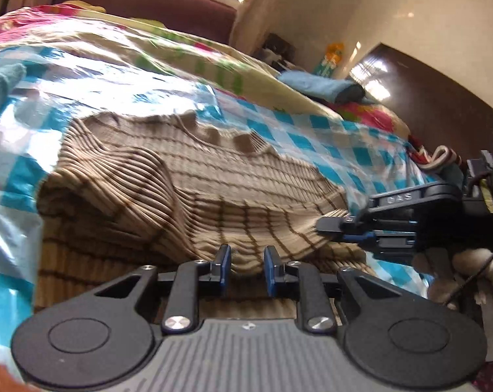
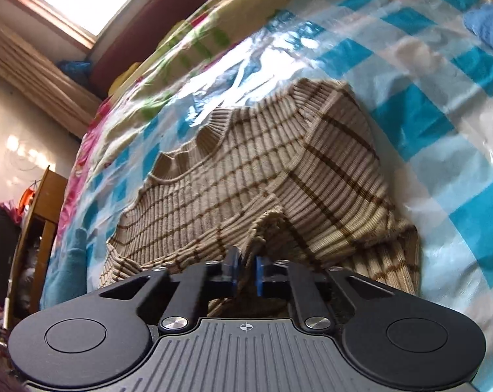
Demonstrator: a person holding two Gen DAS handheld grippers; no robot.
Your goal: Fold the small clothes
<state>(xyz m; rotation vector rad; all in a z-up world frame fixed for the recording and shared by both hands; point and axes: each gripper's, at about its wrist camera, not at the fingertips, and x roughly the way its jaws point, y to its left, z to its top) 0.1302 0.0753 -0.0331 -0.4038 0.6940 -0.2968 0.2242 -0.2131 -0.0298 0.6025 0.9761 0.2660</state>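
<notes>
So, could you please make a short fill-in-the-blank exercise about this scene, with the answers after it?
1. The ribbed sweater is beige with thin ______ stripes.
2. It lies on a glossy sheet checked in white and ______.
3. The right gripper is ______ on a fold of the sweater's near edge.
4. The left gripper holds its fingers apart, so it is ______.

Missing words: brown; blue; shut; open

Ribbed knit on glossy plastic

Matt, ribbed beige sweater [image 2: 246, 176]; shiny, crinkled checked plastic sheet [image 2: 442, 104]; matt black plastic gripper [image 1: 246, 269] with metal screws.
</notes>
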